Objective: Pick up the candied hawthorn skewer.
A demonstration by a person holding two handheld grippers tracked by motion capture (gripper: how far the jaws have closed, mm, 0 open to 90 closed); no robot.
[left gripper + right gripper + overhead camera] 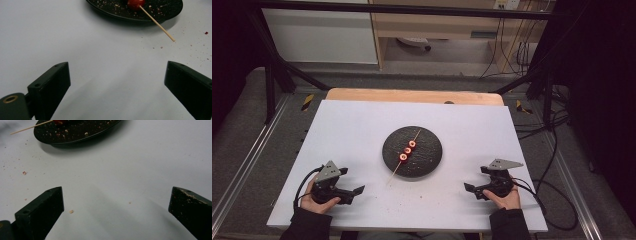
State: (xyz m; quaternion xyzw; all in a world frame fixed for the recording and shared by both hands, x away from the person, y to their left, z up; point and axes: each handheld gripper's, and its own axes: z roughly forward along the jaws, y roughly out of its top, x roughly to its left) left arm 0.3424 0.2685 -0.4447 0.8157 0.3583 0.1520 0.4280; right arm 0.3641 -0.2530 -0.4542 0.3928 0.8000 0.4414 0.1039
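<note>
— White sheet over the bench (pixel 362 200), a wooden edge showing at the far side, and dark flooring with cables round about. Where does the skewer (pixel 408 151) sit?

— On the black plate (pixel 432 155) at the middle of the bench, with three red pieces (pixel 407 150) threaded along it. Its bare end sticks out past the near rim of the plate and reaches the sheet.

— Which way does its long axis run?

— Diagonally in the high view: the far tip points up and to the right, the bare near end comes down toward the left. In the left gripper view the bare stick crosses the plate's rim and ends on the sheet just ahead and right of the gap between the jaws.

— And the tongs?

— Both sets rest on the sheet, well apart from the plate, one on each side. The left tongs (pixel 357 192) stand wide open with nothing between them; the right tongs (pixel 468 189) likewise, open and empty, with crumbs stuck to one jaw.

— Which hand is nearer the stick?

— I'd judge the left. The bare end slants toward that side, so the left tongs have the shorter reach, forward and to the right. The right tongs face the plate's other flank, where the loaded part of the skewer lies farther in.

— So the grip?

— Probably across the stick, jaws square to that diagonal.
</note>
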